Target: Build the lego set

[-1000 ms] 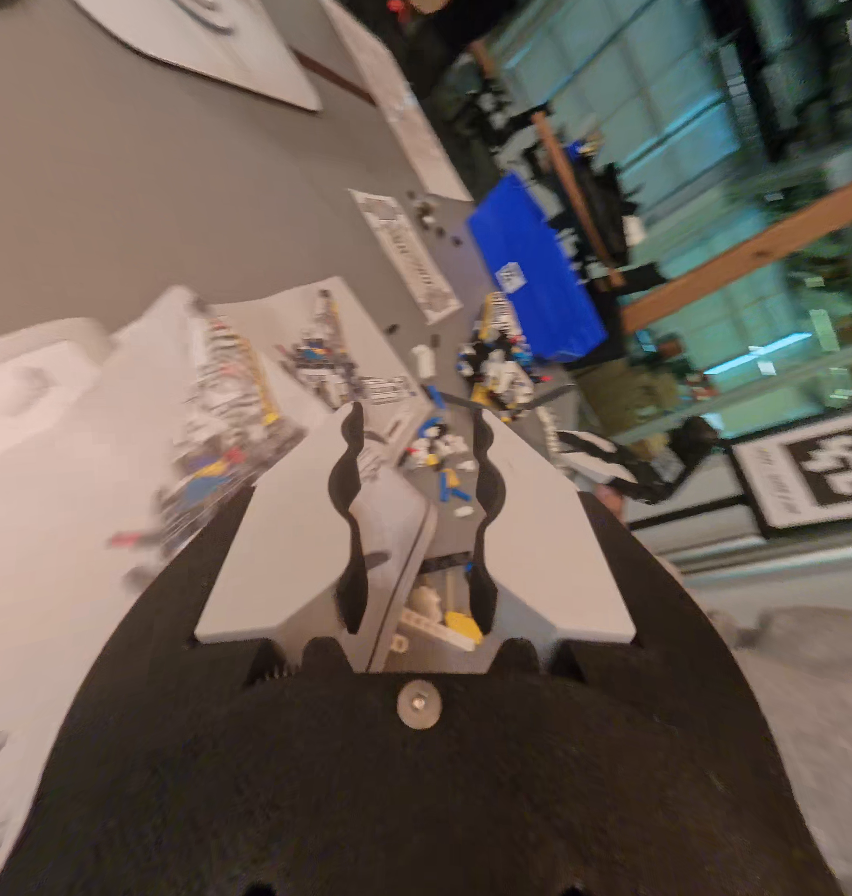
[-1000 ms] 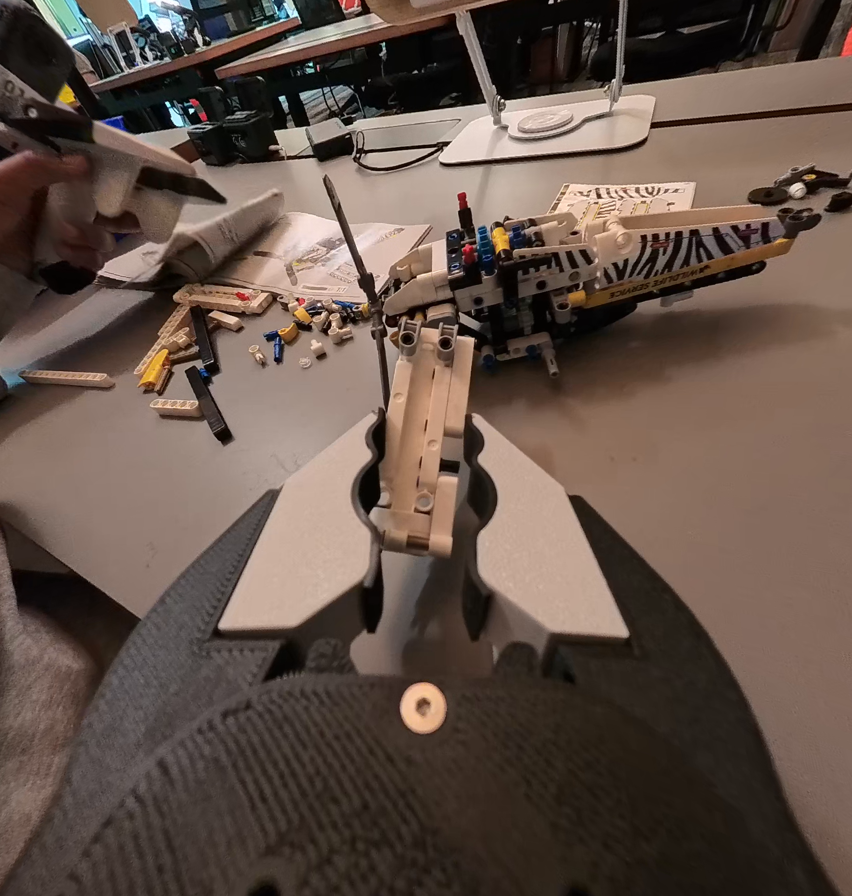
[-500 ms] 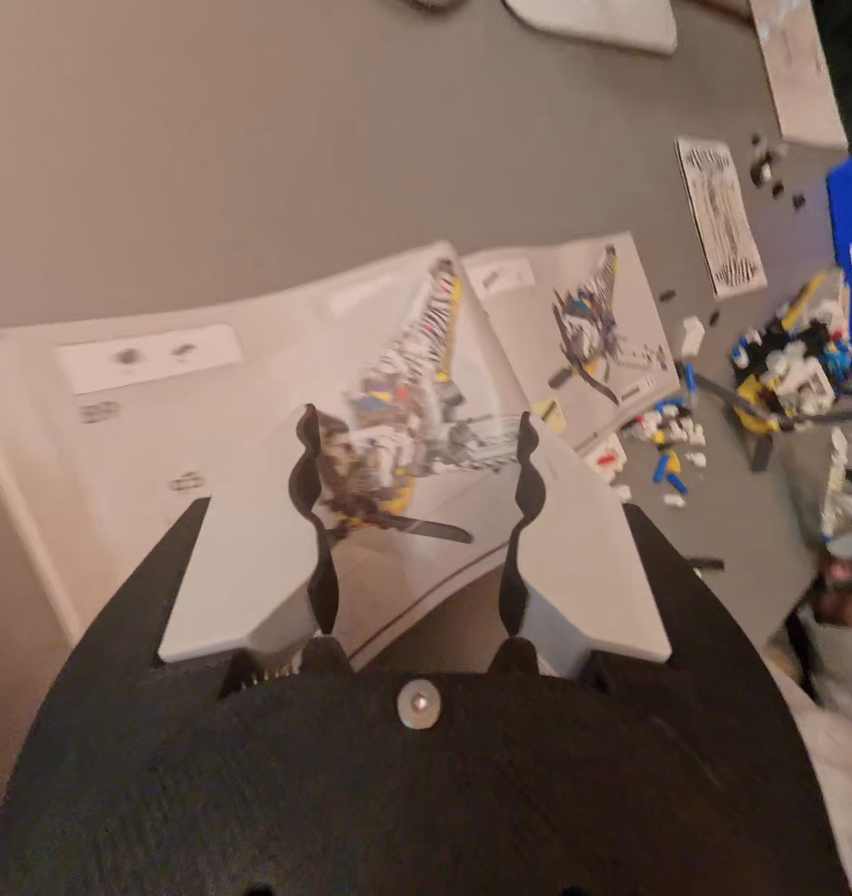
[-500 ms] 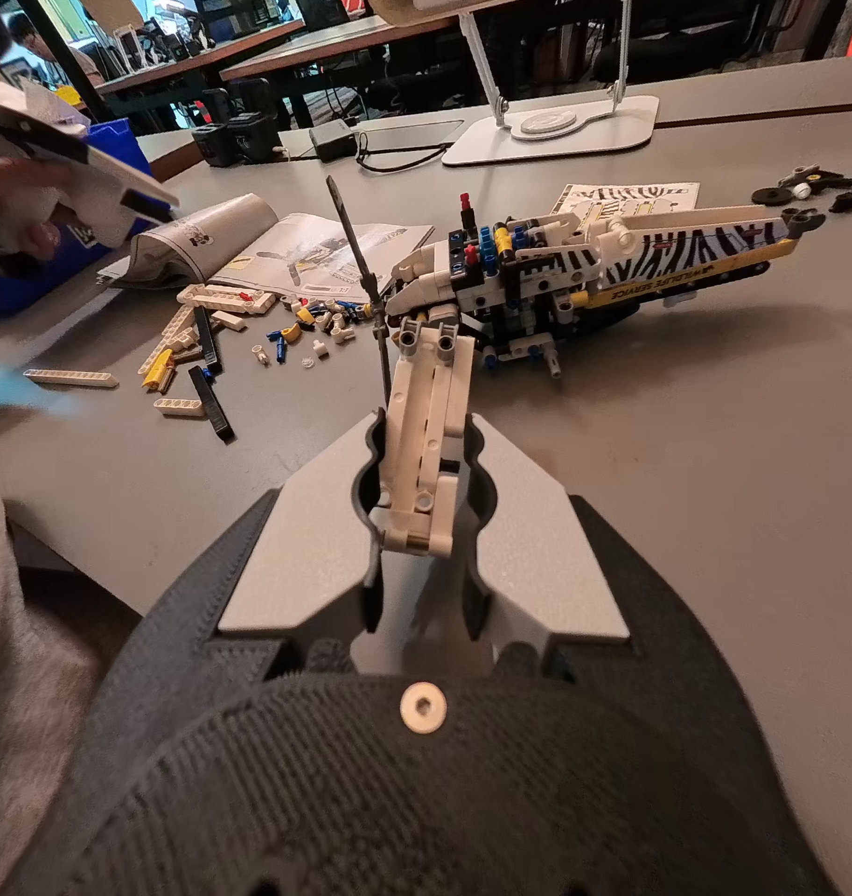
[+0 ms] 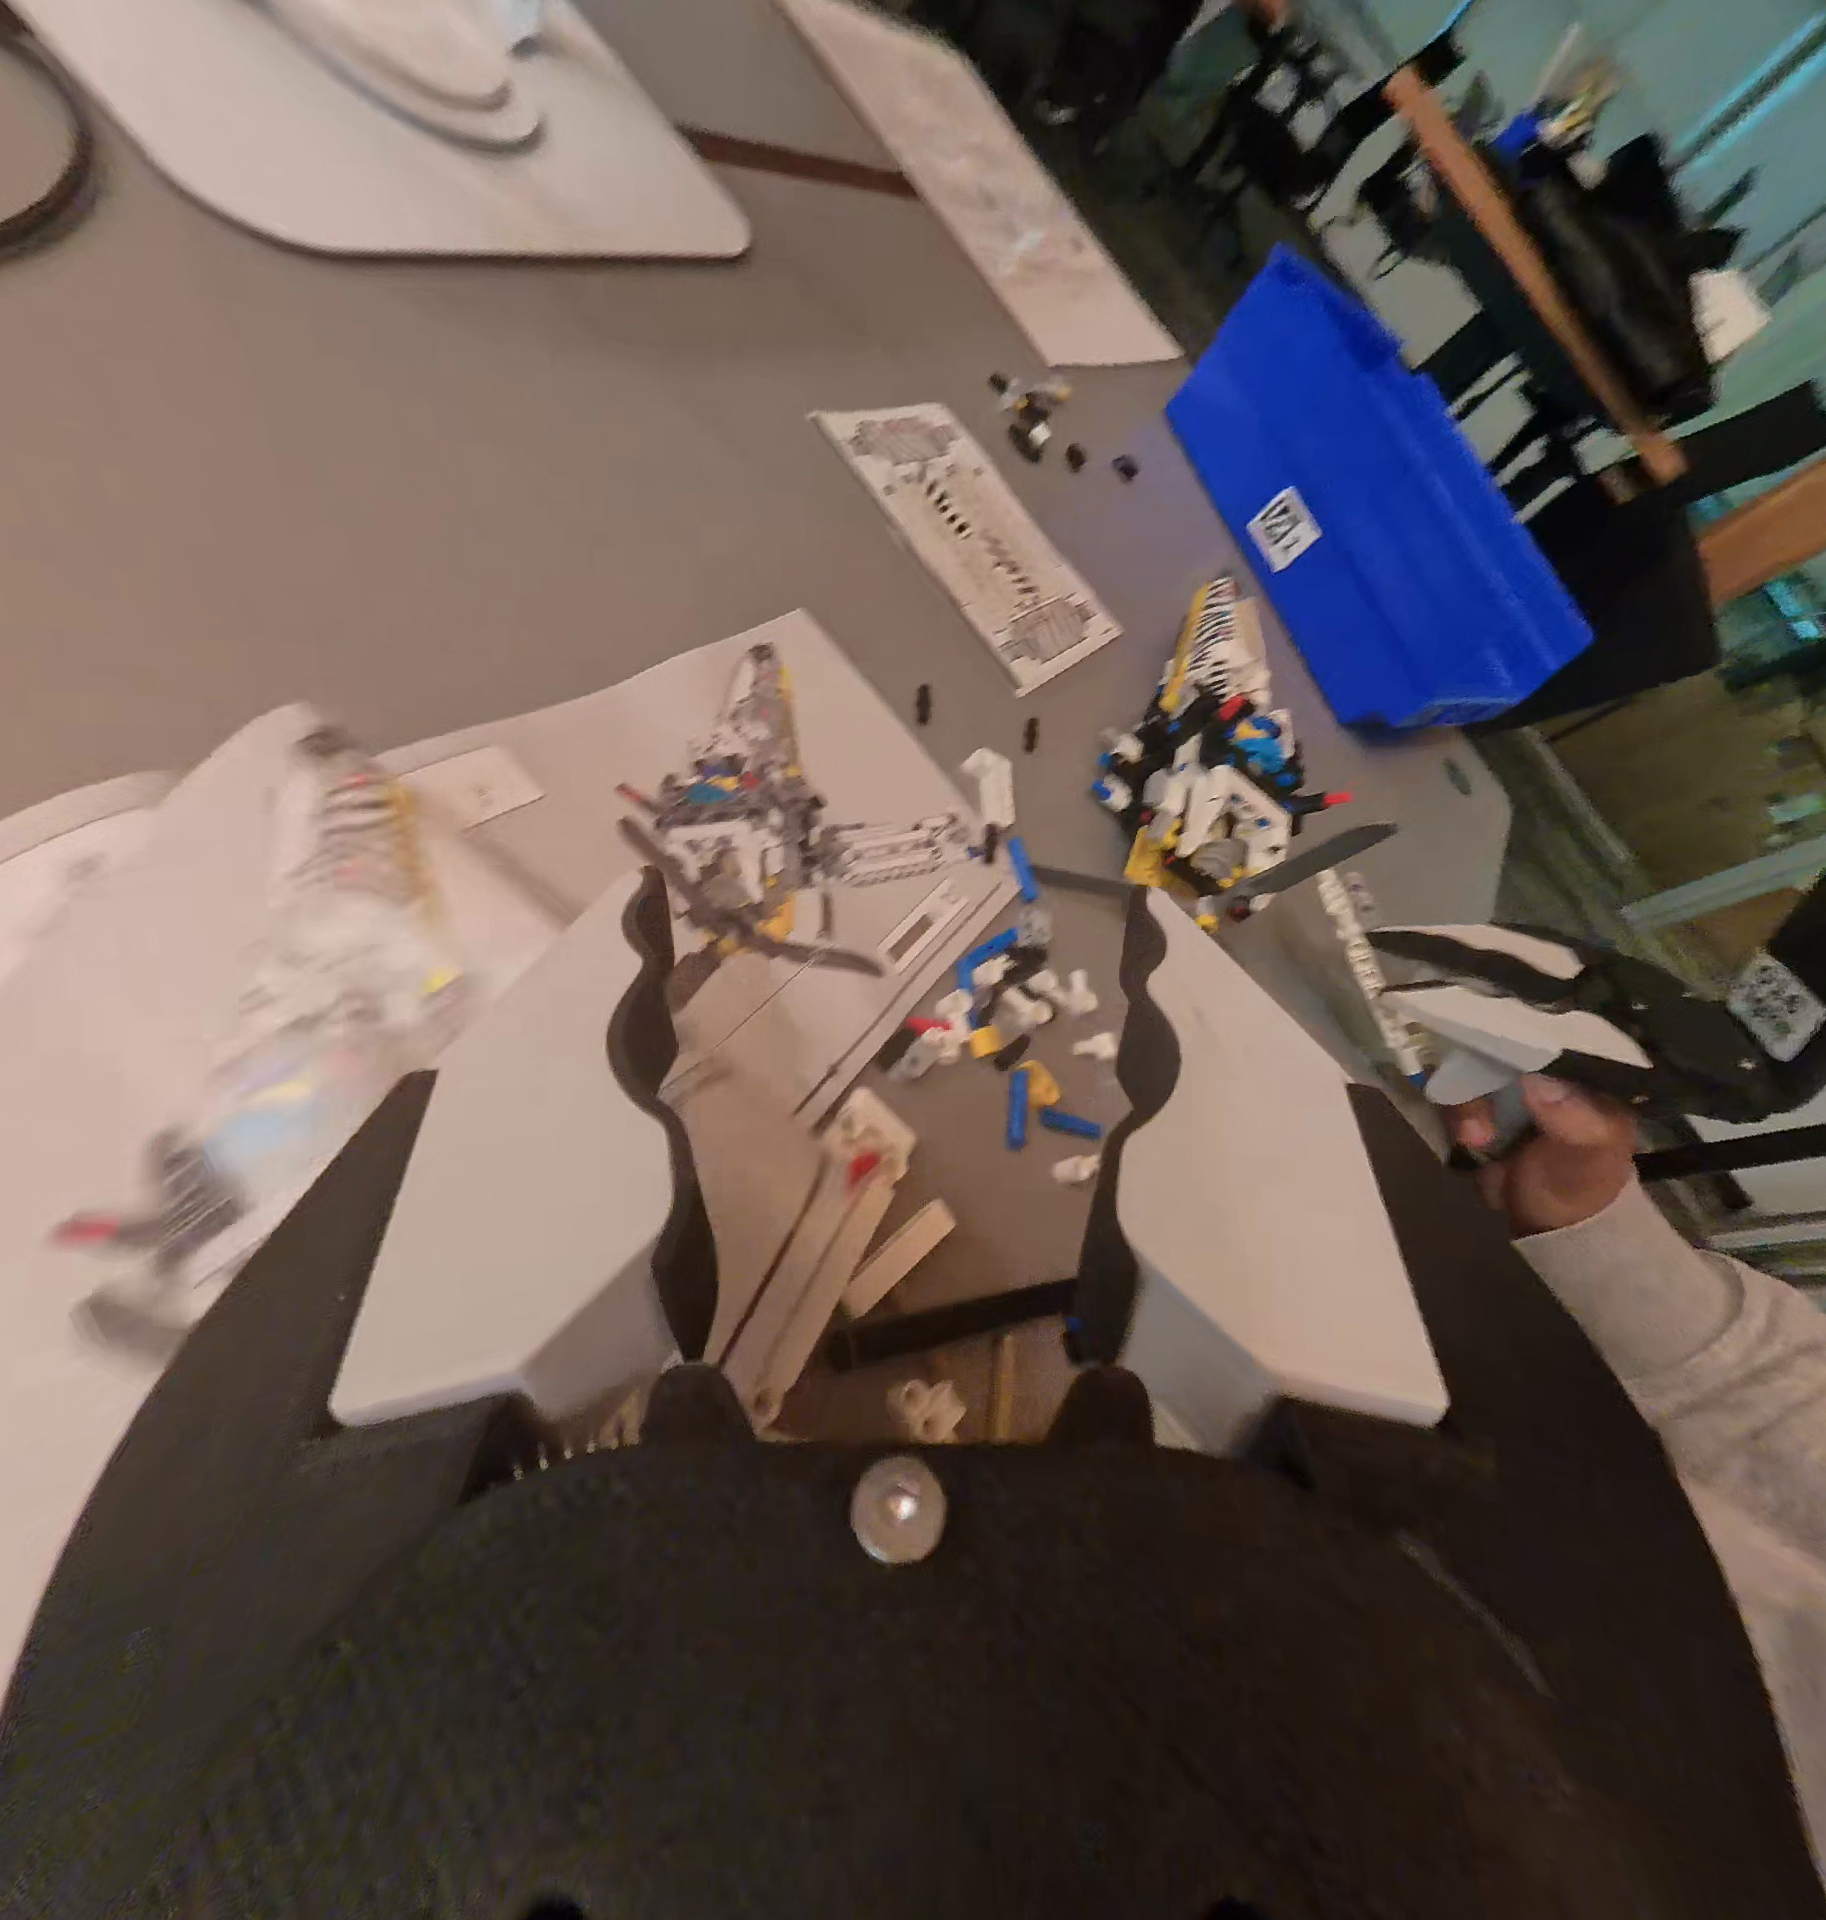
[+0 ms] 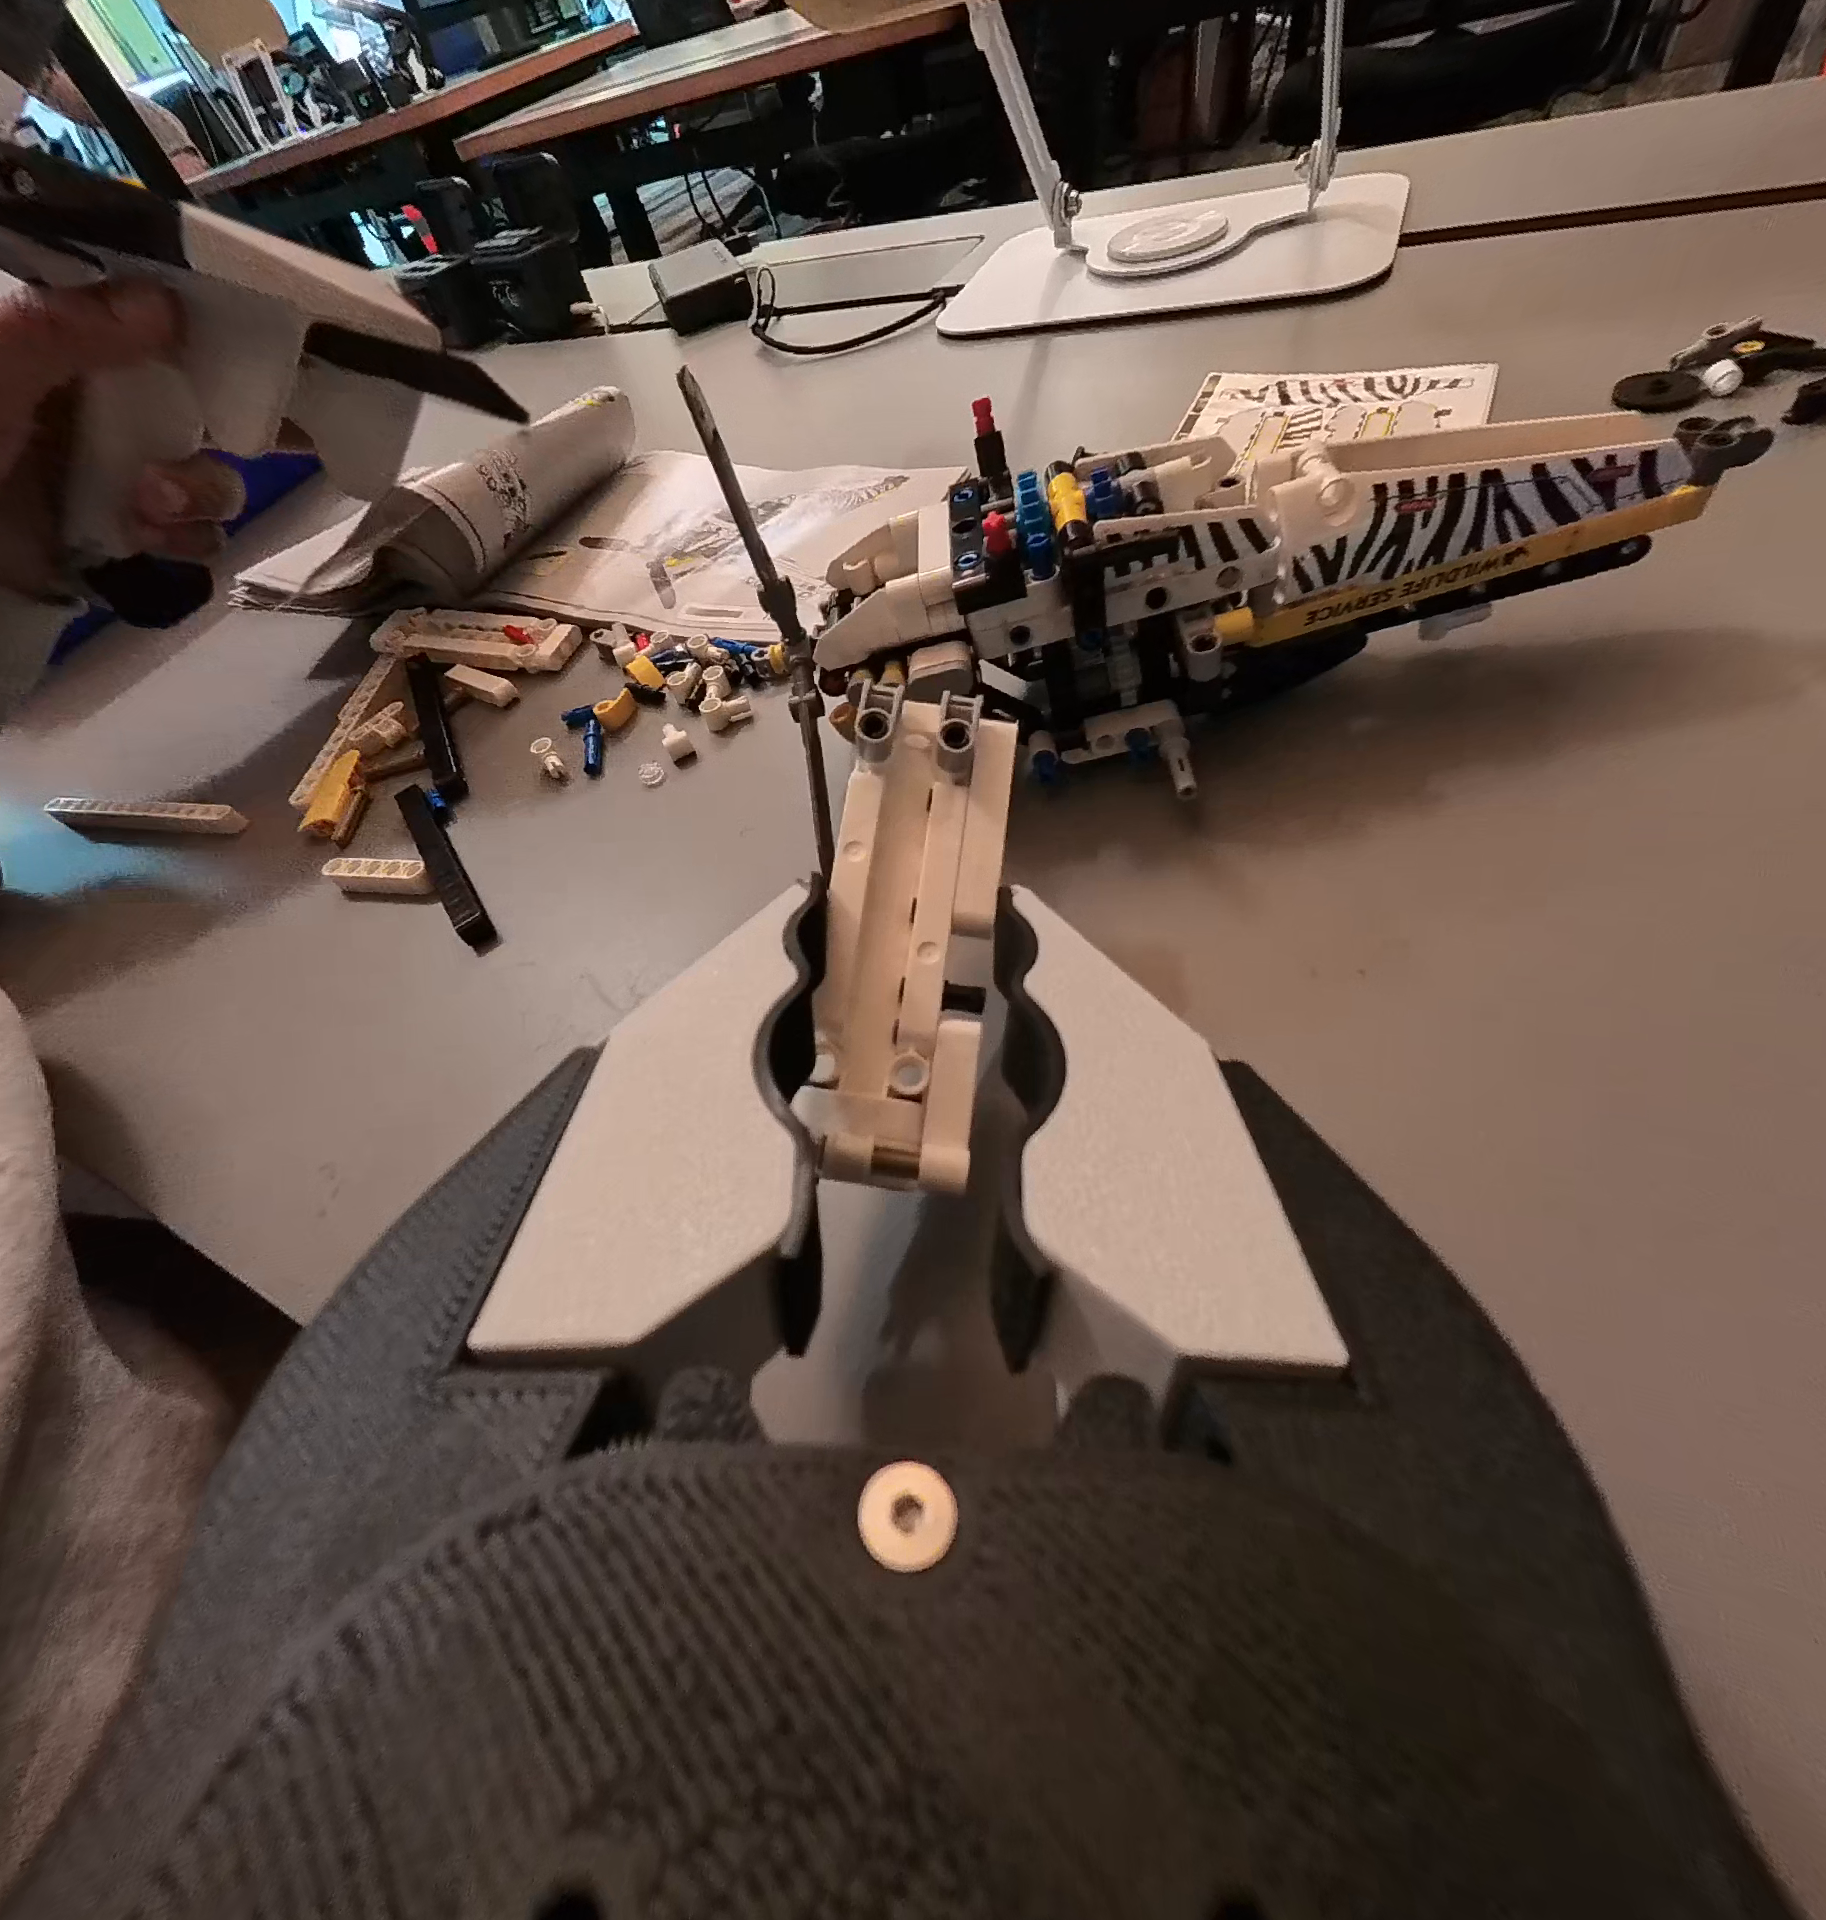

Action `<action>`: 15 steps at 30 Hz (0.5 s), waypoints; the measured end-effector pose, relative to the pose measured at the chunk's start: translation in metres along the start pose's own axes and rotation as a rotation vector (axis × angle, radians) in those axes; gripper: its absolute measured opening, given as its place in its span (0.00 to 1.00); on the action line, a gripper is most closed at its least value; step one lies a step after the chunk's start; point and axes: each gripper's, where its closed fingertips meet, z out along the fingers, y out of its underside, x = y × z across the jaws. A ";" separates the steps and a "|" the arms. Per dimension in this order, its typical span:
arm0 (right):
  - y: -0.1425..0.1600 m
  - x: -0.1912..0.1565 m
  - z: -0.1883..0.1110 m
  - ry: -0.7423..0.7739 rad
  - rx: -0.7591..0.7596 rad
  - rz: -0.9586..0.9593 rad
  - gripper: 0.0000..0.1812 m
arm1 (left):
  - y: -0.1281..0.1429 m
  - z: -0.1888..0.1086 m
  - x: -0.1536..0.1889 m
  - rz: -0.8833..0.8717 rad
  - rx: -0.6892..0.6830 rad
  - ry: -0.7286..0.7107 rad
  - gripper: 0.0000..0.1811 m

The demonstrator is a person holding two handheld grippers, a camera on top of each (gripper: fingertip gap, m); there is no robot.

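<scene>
The right gripper point(image 6: 904, 997) is clamped on a white beam sub-assembly point(image 6: 914, 935), its long axis running up the frame toward the zebra-striped helicopter body point(image 6: 1179, 582), which lies lengthwise across the upper right of the right wrist view, nose just beyond the held piece. The left gripper point(image 5: 893, 997) hangs wide open and empty above the loose parts pile point(image 5: 1002, 1029) and open instruction booklet point(image 5: 535, 831), farther from the model. Joining, I'd judge, falls to the right hand. Only the left wrist view shows the blue bin point(image 5: 1376, 561); only the right shows the grip itself.
</scene>
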 end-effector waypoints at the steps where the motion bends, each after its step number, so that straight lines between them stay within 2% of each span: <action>1: 0.000 0.000 0.000 0.000 -0.001 0.002 0.17 | -0.001 0.003 0.006 0.000 0.013 0.030 0.47; 6: 0.001 0.000 0.000 -0.002 -0.005 0.007 0.17 | 0.010 0.016 0.005 0.016 -0.019 0.045 0.47; 12: 0.000 0.000 0.000 -0.004 -0.002 0.005 0.17 | 0.007 0.016 0.015 0.016 0.008 0.111 0.47; 15: 0.000 0.000 -0.001 -0.004 0.001 0.000 0.17 | 0.016 0.022 0.010 0.064 -0.044 0.057 0.48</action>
